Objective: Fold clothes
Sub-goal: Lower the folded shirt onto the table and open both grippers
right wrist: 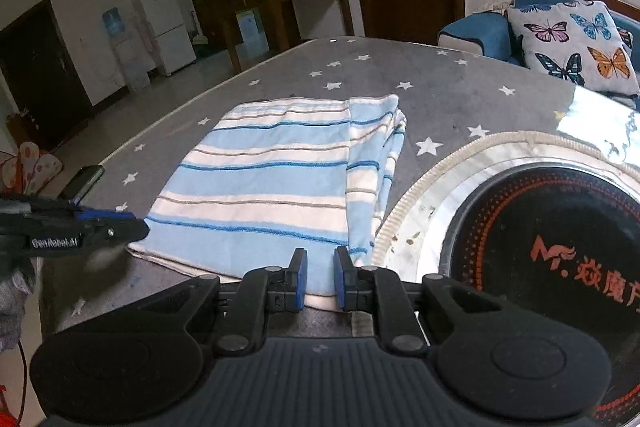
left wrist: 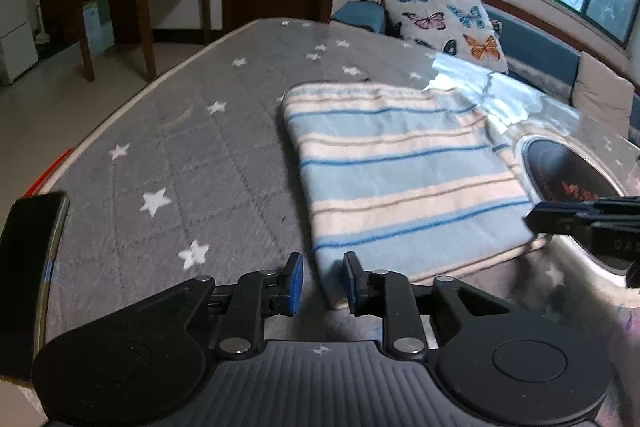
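A folded blue and cream striped cloth (left wrist: 400, 179) lies flat on the grey star-patterned table cover (left wrist: 180, 155). My left gripper (left wrist: 320, 283) is open and empty, just above the cloth's near left corner. My right gripper (right wrist: 320, 279) is open and empty at the cloth's near edge (right wrist: 264, 187). In the left wrist view the right gripper (left wrist: 560, 223) reaches in from the right at the cloth's near right corner. In the right wrist view the left gripper (right wrist: 120, 227) shows at the cloth's left corner.
A round black induction hob (right wrist: 560, 259) is set in the table right of the cloth. A dark phone (left wrist: 28, 259) lies at the table's left edge. A blue sofa with a butterfly cushion (left wrist: 452, 27) stands behind the table.
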A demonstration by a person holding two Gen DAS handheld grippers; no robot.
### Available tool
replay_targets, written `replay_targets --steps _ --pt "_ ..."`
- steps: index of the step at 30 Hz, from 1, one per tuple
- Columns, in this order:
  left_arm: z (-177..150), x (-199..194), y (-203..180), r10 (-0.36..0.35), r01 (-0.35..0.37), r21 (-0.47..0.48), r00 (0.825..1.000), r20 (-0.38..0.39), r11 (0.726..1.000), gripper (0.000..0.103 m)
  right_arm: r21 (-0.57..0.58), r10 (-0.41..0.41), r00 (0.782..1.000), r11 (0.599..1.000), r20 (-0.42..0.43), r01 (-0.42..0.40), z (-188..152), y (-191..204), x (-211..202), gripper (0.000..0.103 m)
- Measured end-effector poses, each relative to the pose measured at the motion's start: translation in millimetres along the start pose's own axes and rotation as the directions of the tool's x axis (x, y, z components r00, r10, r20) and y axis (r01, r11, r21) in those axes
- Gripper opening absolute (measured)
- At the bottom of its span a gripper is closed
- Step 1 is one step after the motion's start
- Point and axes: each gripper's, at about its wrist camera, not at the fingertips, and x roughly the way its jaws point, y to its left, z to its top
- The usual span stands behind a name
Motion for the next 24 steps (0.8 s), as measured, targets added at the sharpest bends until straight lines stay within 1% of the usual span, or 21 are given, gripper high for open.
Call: replay_targets --steps 2,5,7,10,11,12,13,17,19,21,23,24 --pt "-0.9 -3.2 1.3 0.002 -0.002 -0.010 1.000 0.004 1.000 0.028 0.013 -0.001 1.000 1.000 0.007 0.001 1.1 0.8 -4.1 0.014" --pt "-2.3 -6.9 0.7 0.007 -0.007 -0.006 1.000 0.007 1.000 0.029 -0.006 0.003 1.000 1.000 0.028 -0.003 0.3 7.0 -11.5 0.017" --pt "-3.6 -7.2 1.0 0.014 -0.014 -0.011 1.000 0.003 1.000 0.030 -0.007 -0.002 1.000 1.000 0.016 0.002 -1.5 7.2 -7.3 0.017" --pt "-5.7 -11.3 2.5 0.025 -0.025 -0.027 1.000 0.006 0.999 0.034 0.019 -0.006 1.000 1.000 0.012 0.006 -4.2 4.1 -2.9 0.017" --pt "-6.8 -13.3 2.4 0.028 -0.028 -0.028 1.000 0.007 0.999 0.039 0.019 -0.009 1.000 1.000 0.018 0.009 -4.3 5.3 -5.0 0.017" --pt "-8.2 -15.4 2.2 0.032 -0.031 -0.029 0.999 0.008 0.999 0.046 0.012 -0.012 1.000 1.000 0.023 0.011 -5.1 7.6 -7.4 0.019" --pt "-9.6 -17.6 1.5 0.034 -0.033 -0.029 0.999 0.009 0.999 0.048 0.005 -0.012 1.000 1.000 0.026 0.011 -5.9 9.8 -9.4 0.022" --pt "-13.8 -25.1 -2.2 0.039 -0.038 -0.035 0.999 0.014 0.999 0.056 -0.023 -0.015 0.999 1.000 0.037 0.016 -10.5 18.4 -16.4 0.030" --pt "-16.2 -28.3 -4.5 0.040 -0.040 -0.040 0.999 0.015 0.998 0.057 -0.015 -0.012 0.999 1.000 0.040 0.013 -13.0 20.6 -18.9 0.038" --pt "-19.2 -30.9 -7.3 0.039 -0.038 -0.042 0.999 0.016 0.998 0.061 -0.018 -0.014 0.999 1.000 0.043 0.015 -16.5 24.0 -21.1 0.042" --pt "-22.7 -33.0 -10.8 0.042 -0.041 -0.039 0.999 0.018 0.998 0.062 -0.028 -0.021 0.999 0.999 0.046 0.022 -20.1 27.0 -23.3 0.043" --pt "-24.2 -33.8 -12.4 0.040 -0.040 -0.038 0.999 0.018 0.998 0.063 -0.031 -0.021 0.999 0.999 0.045 0.023 -22.2 28.2 -24.5 0.046"
